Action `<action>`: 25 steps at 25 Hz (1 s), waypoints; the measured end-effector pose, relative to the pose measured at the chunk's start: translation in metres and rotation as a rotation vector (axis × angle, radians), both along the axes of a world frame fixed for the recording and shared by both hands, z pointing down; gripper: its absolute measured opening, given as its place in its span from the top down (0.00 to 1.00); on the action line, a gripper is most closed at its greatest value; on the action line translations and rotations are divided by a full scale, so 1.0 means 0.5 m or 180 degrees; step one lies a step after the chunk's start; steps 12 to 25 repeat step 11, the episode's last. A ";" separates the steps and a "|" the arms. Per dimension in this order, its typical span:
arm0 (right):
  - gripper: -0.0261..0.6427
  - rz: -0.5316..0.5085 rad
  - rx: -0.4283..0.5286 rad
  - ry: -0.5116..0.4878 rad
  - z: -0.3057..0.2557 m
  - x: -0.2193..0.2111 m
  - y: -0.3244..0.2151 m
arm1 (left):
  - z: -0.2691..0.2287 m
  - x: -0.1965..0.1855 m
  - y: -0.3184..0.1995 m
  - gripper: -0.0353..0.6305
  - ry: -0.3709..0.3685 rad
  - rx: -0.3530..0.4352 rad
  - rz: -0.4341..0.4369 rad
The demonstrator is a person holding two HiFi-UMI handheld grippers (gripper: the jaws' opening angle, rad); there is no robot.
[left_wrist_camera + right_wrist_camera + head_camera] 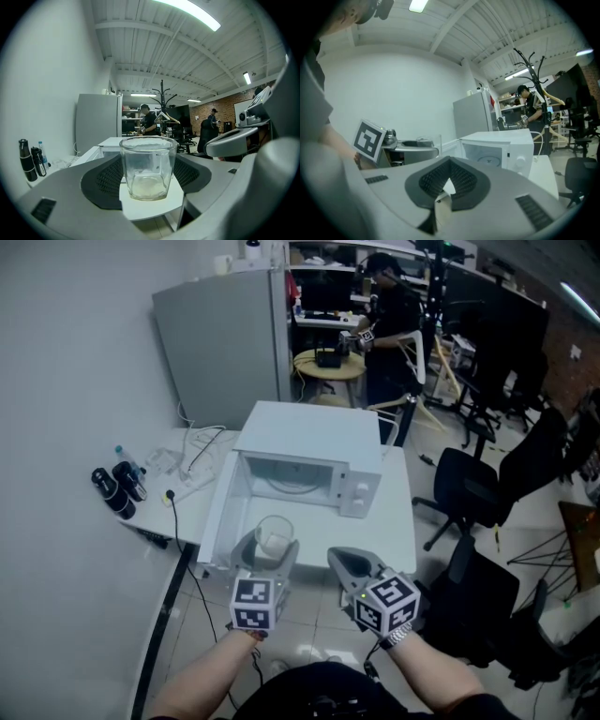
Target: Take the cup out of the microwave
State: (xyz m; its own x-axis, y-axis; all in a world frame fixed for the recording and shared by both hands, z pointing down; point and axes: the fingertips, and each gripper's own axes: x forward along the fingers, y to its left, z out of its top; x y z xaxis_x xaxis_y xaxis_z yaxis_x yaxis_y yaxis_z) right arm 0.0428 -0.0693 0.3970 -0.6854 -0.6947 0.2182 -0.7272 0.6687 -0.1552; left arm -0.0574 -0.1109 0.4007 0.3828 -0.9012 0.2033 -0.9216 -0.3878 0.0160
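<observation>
A clear glass cup is outside the white microwave, in front of its open cavity, by the table's front edge. My left gripper is shut on the cup, one dark pad on each side. In the left gripper view the cup stands upright between the pads and holds a little pale residue at the bottom. The microwave door hangs open to the left, and only the glass turntable shows inside. My right gripper is to the right of the cup, shut with nothing in it.
Dark bottles and a power strip with cables lie on the table's left part. A grey fridge stands behind. Office chairs are on the right. A person stands by a round stool far back.
</observation>
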 end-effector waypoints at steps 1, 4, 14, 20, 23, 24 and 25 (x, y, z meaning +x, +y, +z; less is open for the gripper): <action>0.95 -0.0002 -0.0002 0.0001 0.000 0.003 0.001 | -0.001 0.003 0.001 0.45 -0.0003 0.0003 0.0000; 0.95 -0.0009 -0.0002 0.0002 -0.001 0.008 0.002 | -0.002 0.007 0.002 0.45 -0.0002 0.0005 -0.0009; 0.95 -0.0006 0.0033 0.0000 -0.009 0.010 0.000 | -0.006 0.010 -0.001 0.45 -0.0006 0.0001 -0.0011; 0.95 -0.0006 0.0033 0.0000 -0.009 0.010 0.000 | -0.006 0.010 -0.001 0.45 -0.0006 0.0001 -0.0011; 0.95 -0.0006 0.0033 0.0000 -0.009 0.010 0.000 | -0.006 0.010 -0.001 0.45 -0.0006 0.0001 -0.0011; 0.95 -0.0006 0.0033 0.0000 -0.009 0.010 0.000 | -0.006 0.010 -0.001 0.45 -0.0006 0.0001 -0.0011; 0.95 -0.0006 0.0033 0.0000 -0.009 0.010 0.000 | -0.006 0.010 -0.001 0.45 -0.0006 0.0001 -0.0011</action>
